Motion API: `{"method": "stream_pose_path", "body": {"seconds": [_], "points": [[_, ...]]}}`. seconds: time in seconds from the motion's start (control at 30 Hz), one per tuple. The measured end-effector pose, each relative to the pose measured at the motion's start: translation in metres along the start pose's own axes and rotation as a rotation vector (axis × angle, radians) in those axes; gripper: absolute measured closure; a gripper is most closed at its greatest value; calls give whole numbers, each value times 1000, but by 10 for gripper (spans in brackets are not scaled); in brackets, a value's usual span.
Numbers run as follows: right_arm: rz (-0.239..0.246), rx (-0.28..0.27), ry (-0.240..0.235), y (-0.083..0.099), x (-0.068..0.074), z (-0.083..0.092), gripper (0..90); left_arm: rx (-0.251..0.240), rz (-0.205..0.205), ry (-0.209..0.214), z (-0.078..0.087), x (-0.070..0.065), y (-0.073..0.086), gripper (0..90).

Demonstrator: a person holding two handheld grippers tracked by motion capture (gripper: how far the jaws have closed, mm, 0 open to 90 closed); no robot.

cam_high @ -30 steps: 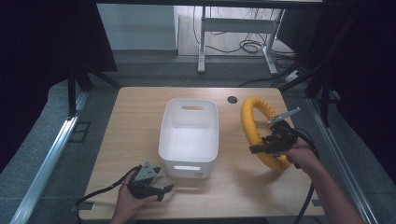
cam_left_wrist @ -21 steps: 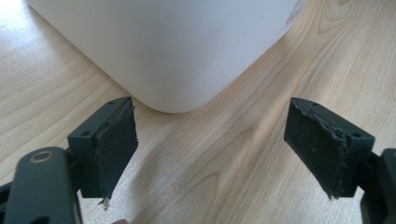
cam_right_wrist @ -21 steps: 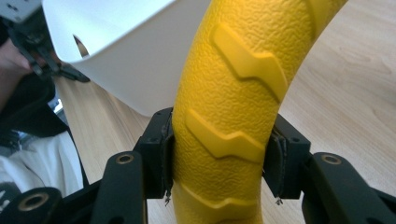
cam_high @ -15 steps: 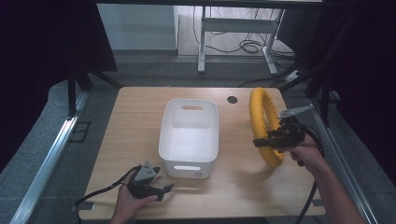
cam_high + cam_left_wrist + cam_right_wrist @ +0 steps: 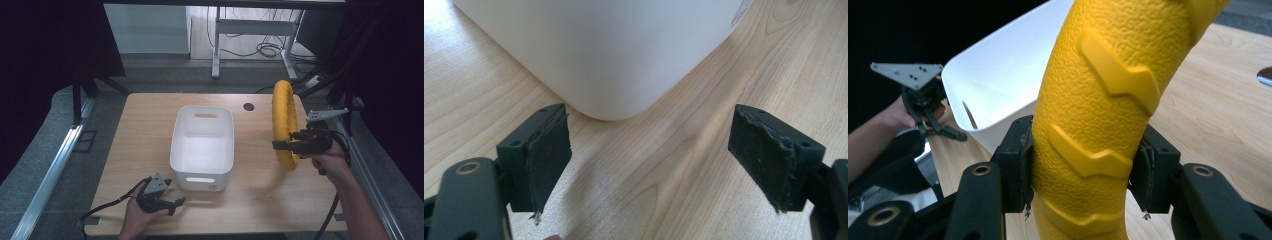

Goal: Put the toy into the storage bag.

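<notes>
A yellow ring (image 5: 284, 122) with a textured, ridged surface (image 5: 1098, 115) stands upright on its edge, lifted off the right part of the wooden table (image 5: 250, 200). My right gripper (image 5: 286, 146) is shut on its lower part, the pads pressing both sides of the ring (image 5: 1083, 180). A white plastic bin (image 5: 202, 145) with handle slots sits empty at the table's middle. My left gripper (image 5: 176, 204) rests near the front edge just left of the bin's near corner (image 5: 614, 60), jaws wide open with bare wood between them (image 5: 649, 175).
A dark round hole (image 5: 248, 106) lies in the tabletop behind the bin. Metal rails run along both sides of the table. A desk frame and cables stand on the floor beyond the far edge.
My right gripper has risen with the yellow ring and tipped it from leaning flat to standing upright on edge. The left gripper has stayed where it was.
</notes>
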State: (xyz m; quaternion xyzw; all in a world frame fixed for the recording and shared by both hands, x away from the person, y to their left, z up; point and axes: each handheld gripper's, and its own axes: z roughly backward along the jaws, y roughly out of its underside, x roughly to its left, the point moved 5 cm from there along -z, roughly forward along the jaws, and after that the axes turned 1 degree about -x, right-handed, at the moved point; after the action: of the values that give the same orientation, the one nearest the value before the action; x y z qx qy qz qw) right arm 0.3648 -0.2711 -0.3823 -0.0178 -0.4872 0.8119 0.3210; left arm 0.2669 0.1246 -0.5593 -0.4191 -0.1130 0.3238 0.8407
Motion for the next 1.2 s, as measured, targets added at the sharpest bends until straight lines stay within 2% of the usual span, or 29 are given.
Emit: {"method": "stream_pose_path", "body": {"seconds": [0.13, 0.3, 0.43, 0.57, 0.7, 0.73, 0.77, 0.8, 1.2], "points": [[4, -20, 5, -3, 3, -2, 502, -1, 1, 0, 0, 0, 0, 174], [4, -69, 27, -7, 7, -5, 501, 0, 0, 0, 0, 0, 0, 174], [-3, -133, 37, -10, 11, -8, 501, 0, 1, 1, 0, 0, 0, 174], [-31, -201, 42, -12, 12, -13, 499, 1, 1, 3, 0, 0, 0, 174], [-39, -257, 72, -14, 15, -18, 499, 1, 2, 4, -1, 0, 0, 174], [-41, -281, 93, -15, 17, -21, 499, 1, 2, 4, -1, 0, 0, 174], [-41, -281, 93, -15, 17, -21, 499, 2, 2, 4, -1, 0, 1, 174], [-50, -308, 110, -16, 19, -24, 498, 2, 3, 5, -1, -1, 1, 174], [-48, -396, 212, -19, 32, -46, 497, 2, 4, 6, -2, -1, 1, 174]]}}
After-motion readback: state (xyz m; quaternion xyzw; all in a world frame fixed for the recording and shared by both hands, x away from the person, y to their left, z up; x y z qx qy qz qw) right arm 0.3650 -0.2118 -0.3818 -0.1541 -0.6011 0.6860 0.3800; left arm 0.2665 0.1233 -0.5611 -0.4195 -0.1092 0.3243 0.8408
